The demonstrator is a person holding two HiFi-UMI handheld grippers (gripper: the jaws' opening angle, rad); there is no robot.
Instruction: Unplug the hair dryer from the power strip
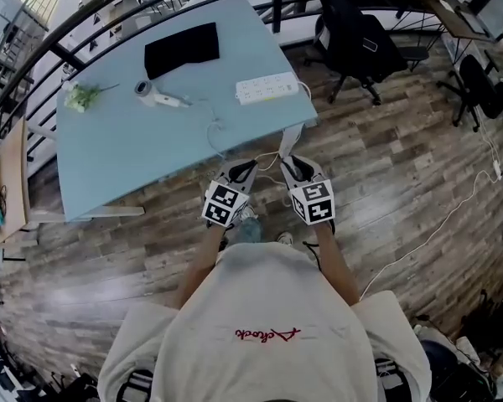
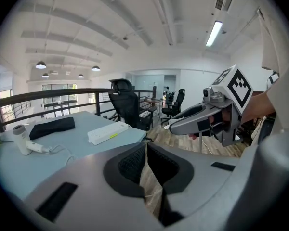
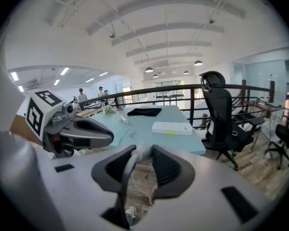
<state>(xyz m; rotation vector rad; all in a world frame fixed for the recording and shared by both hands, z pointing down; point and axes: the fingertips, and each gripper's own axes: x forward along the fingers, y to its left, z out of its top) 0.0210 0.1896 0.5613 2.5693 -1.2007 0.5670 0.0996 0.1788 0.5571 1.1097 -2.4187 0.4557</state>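
The white hair dryer (image 1: pixel 155 95) (image 2: pixel 24 140) lies on the light blue table (image 1: pixel 126 153). The white power strip (image 1: pixel 268 88) (image 2: pixel 108 133) (image 3: pixel 172 128) lies near the table's right edge. The dryer's cord (image 1: pixel 213 128) trails off the front edge. My right gripper (image 1: pixel 292 168) (image 3: pixel 140 160) is off the table, over the floor. It is shut on the white plug (image 3: pixel 139 152), and the cord hangs down from it. My left gripper (image 1: pixel 241 171) (image 2: pixel 146 165) is beside it, shut and empty.
A black cloth (image 1: pixel 182 48) and a small plant (image 1: pixel 82 97) lie at the back of the table. Black office chairs (image 1: pixel 360 44) stand right of the table on the wooden floor. A dark railing (image 1: pixel 84 19) curves behind the table.
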